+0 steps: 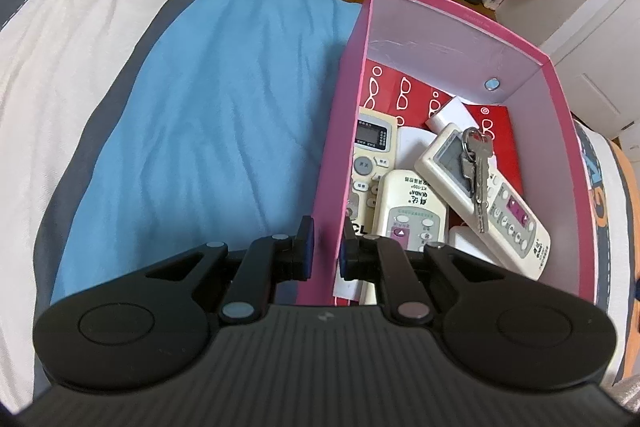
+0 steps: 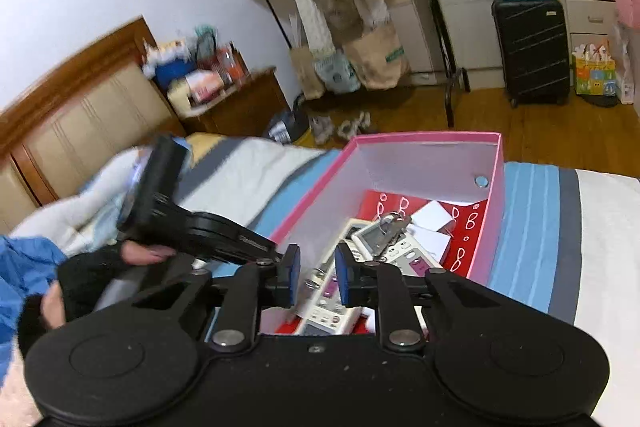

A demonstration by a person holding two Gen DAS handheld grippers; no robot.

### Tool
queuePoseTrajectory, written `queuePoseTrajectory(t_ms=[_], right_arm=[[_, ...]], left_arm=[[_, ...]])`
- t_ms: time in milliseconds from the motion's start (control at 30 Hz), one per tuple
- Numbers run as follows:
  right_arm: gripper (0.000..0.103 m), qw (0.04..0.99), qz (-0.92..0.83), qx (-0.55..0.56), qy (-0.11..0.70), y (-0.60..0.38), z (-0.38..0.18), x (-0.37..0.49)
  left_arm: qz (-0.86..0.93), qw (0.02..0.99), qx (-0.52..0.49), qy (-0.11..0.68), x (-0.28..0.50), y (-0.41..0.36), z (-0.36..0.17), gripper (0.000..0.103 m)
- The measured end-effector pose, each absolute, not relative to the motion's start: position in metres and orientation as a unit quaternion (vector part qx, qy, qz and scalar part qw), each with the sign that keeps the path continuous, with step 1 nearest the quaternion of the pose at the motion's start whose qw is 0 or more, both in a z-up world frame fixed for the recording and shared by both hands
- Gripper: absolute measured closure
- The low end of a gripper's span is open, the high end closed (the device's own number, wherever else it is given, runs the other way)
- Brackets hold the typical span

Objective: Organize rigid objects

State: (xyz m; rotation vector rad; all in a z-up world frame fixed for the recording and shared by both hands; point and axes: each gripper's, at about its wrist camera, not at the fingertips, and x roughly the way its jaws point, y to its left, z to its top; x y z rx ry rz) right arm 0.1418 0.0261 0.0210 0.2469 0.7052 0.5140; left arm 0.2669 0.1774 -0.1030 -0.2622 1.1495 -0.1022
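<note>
Left wrist view showed the left tool (image 1: 324, 253) clamped on the pink box (image 1: 340, 131) wall; right tool (image 2: 317, 277) stood narrowly parted, empty, above the remotes (image 2: 328, 301).

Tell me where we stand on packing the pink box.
Done: three remotes, with keys on top of one, and white items lie in the pink box. In hand: the left gripper clamps the box's near wall; the right gripper is above the box with nothing between its pads. Left: nothing loose shows on the blue blanket; the job looks nearly finished.
</note>
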Motion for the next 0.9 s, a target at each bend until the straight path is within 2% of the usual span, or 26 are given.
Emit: queuePoseTrajectory(t_ms=[267, 433, 600, 733, 800, 900], right_arm=[[0.078, 0.909, 0.21, 0.11, 0.343, 0.006, 0.032, 0.121], [0.074, 0.939, 0.143, 0.059, 0.306, -0.011, 0.046, 0.09], [0.066, 0.955, 0.123, 0.049, 0.264, -0.028, 0.067, 0.059], [0.064, 0.958, 0.107, 0.05, 0.263, -0.042, 0.074, 0.045], [0.061, 0.958, 0.096, 0.047, 0.264, -0.045, 0.076, 0.041], [0.051, 0.956, 0.092, 0.06, 0.273, -0.056, 0.078, 0.035]], left_arm=[[-0.023, 0.875, -0.047, 0.481, 0.231, 0.155, -0.051, 0.092], [-0.006, 0.892, -0.01, 0.451, 0.2, 0.139, -0.026, 0.079], [-0.018, 0.899, 0.002, 0.438, 0.174, 0.122, -0.009, 0.077], [-0.022, 0.906, 0.02, 0.423, 0.155, 0.106, 0.01, 0.058], [-0.029, 0.909, 0.022, 0.415, 0.145, 0.099, 0.019, 0.056], [-0.041, 0.91, 0.021, 0.412, 0.132, 0.09, 0.027, 0.052]])
